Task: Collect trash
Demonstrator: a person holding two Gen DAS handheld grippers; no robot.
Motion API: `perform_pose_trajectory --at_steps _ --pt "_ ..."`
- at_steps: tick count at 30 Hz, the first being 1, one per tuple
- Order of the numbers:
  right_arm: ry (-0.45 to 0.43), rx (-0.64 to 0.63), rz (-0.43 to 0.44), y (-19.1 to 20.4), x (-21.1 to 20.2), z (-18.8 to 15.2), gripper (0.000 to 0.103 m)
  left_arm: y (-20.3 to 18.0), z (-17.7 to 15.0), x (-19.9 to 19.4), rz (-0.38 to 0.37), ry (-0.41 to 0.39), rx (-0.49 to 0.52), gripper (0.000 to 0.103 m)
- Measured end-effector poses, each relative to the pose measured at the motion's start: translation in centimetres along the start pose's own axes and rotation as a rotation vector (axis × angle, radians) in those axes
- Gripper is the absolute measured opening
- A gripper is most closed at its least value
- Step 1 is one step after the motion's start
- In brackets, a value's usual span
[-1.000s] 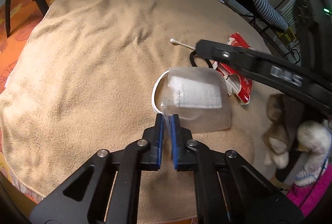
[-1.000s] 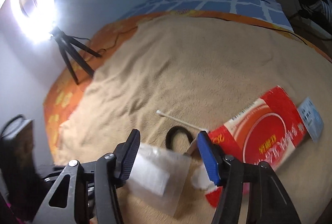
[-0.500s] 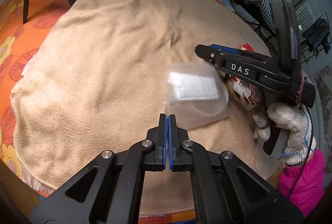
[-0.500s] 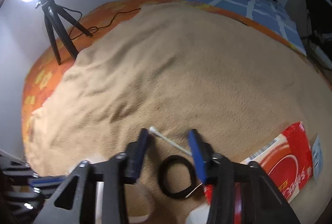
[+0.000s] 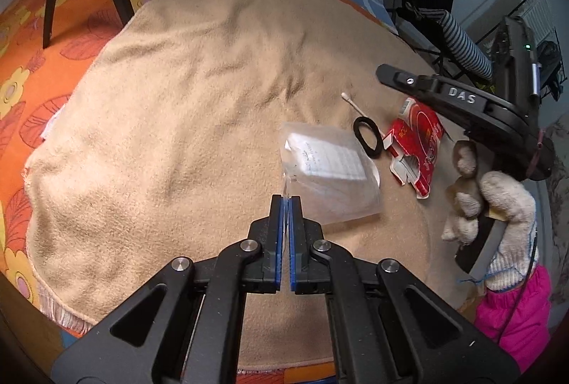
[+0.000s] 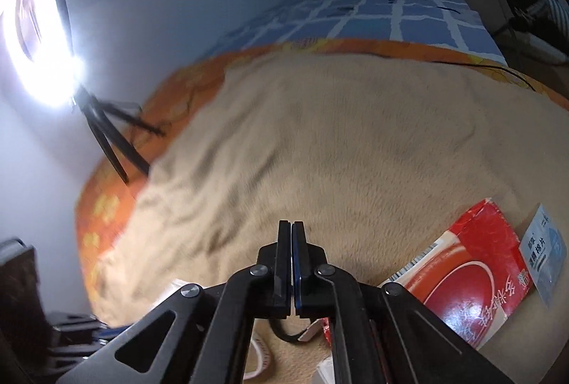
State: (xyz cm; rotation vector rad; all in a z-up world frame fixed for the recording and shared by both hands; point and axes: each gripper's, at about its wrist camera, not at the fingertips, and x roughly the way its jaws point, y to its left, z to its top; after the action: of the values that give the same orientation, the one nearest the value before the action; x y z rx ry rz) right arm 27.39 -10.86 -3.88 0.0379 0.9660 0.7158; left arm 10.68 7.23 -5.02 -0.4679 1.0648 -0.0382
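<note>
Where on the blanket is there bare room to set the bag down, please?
The tan blanket is bare left of the clear bag. It is crowded right of it: black ring, cotton swab, red carton.

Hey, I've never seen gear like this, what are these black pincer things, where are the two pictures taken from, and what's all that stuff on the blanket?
They are hand-held grippers, one in each of a person's hands; a camera on each looks along its fingers. In the left view, the left gripper is shut on the corner of a clear plastic bag. The gloved hand holds the right gripper, which is shut and seems empty. On the tan blanket lie a cotton swab, a black ring and a red carton.
</note>
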Motion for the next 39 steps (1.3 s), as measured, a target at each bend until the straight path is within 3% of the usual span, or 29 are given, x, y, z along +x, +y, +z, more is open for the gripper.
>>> perform_pose_trajectory --at_steps 2,3,4,5,6,7,9,12,13,14,15,19,25,31,36,39 --pt "0.014 -0.038 -0.004 0.5 0.1 0.3 0.005 0.1 0.0 0.0 -0.002 0.003 -0.013 0.0" --pt "0.048 -0.044 0.006 0.6 0.5 0.3 0.024 0.3 0.0 0.1 -0.005 0.01 -0.019 0.006" --pt "0.076 -0.049 0.018 0.7 1.0 0.3 0.055 0.4 0.0 0.3 -0.005 0.016 -0.023 0.011" --pt "0.083 -0.065 0.0 1.0 1.4 0.1 0.063 0.5 0.0 0.4 -0.004 0.018 -0.03 0.026" --pt "0.087 -0.095 -0.041 1.4 1.9 -0.1 0.062 0.6 0.0 0.6 -0.001 0.017 -0.038 0.037" --pt "0.106 -0.113 -0.069 1.6 2.4 -0.3 0.051 0.6 0.1 0.7 -0.002 0.017 -0.046 0.038" --pt "0.154 -0.143 -0.113 1.7 4.0 -0.8 0.034 0.6 0.2 1.4 -0.01 0.03 -0.057 0.038" --pt "0.139 -0.194 -0.161 2.0 4.5 -1.4 0.026 0.3 0.4 2.4 -0.004 0.027 -0.056 0.038" --pt "0.137 -0.195 -0.173 1.9 4.3 -1.4 0.012 0.1 0.5 2.4 0.002 0.02 -0.048 0.038" --pt "0.128 -0.17 -0.16 1.5 4.1 -1.2 0.003 -0.1 0.5 2.5 0.009 0.016 -0.038 0.017" --pt "0.117 -0.127 -0.131 0.9 3.7 -1.0 0.001 -0.3 0.7 2.7 0.027 0.021 -0.03 0.0" --pt "0.052 -0.045 -0.102 -0.7 1.8 -0.6 0.0 0.1 1.1 2.3 0.0 0.003 -0.087 0.0" --pt "-0.016 0.045 -0.045 -2.0 -0.9 0.2 0.0 -0.3 1.1 0.1 0.014 -0.055 -0.057 0.0" --pt "-0.103 0.043 -0.034 -0.4 -4.9 0.6 0.0 -1.0 1.0 -2.5 0.002 -0.1 -0.022 0.0" --pt "-0.141 0.048 -0.002 1.0 -7.9 -0.3 0.0 -0.1 0.6 -4.7 -0.052 -0.102 -0.07 0.0" --pt "-0.15 0.017 0.0 2.3 -9.7 -1.2 0.0 -0.6 -0.1 -7.0 -0.055 -0.131 -0.036 0.0"
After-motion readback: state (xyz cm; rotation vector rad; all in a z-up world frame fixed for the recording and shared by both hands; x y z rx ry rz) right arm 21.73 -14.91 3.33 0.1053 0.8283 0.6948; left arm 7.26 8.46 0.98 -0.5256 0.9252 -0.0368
